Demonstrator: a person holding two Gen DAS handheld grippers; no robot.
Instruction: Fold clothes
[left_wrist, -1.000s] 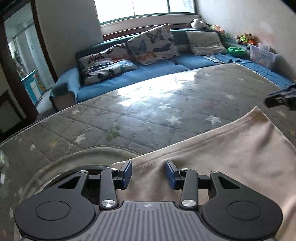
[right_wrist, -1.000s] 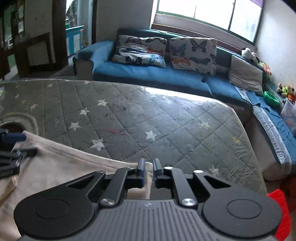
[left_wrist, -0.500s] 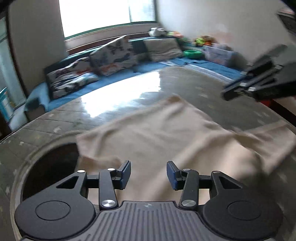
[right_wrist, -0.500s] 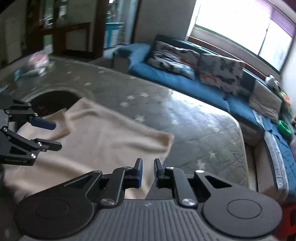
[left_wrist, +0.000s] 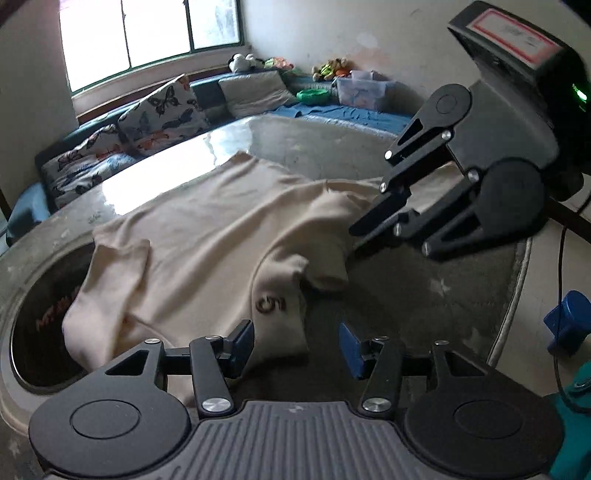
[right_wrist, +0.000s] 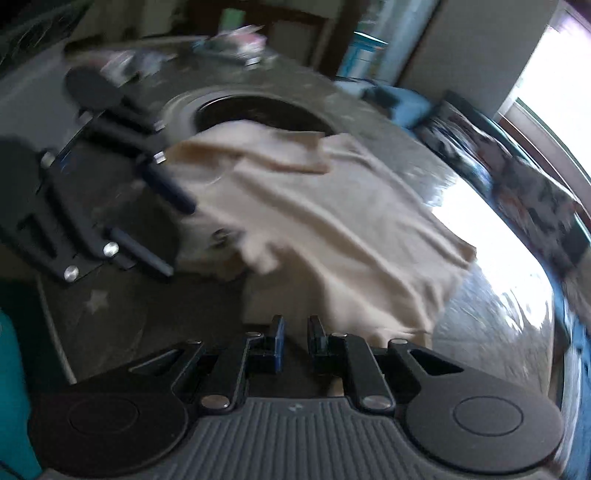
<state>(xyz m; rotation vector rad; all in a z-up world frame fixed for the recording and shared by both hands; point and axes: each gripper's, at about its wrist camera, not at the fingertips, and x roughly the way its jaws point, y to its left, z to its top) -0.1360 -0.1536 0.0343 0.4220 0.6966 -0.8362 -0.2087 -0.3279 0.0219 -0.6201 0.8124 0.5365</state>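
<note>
Beige shirt (left_wrist: 207, 236) lies rumpled on the grey quilted desk (left_wrist: 406, 295), partly over a round hole (left_wrist: 40, 317). Left claw (left_wrist: 297, 341) opening, hem between its fingers, not pinched. Right claw (right_wrist: 295, 332) clenched, gripping nothing, shirt edge just ahead.

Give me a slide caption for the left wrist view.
Left hand-held gripper opening over a beige shirt on the quilted mat.

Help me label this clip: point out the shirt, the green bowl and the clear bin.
shirt (left_wrist: 207, 236), left wrist view, middle of its back panel.
green bowl (left_wrist: 314, 95), left wrist view, its rim.
clear bin (left_wrist: 364, 92), left wrist view, its front wall.
</note>
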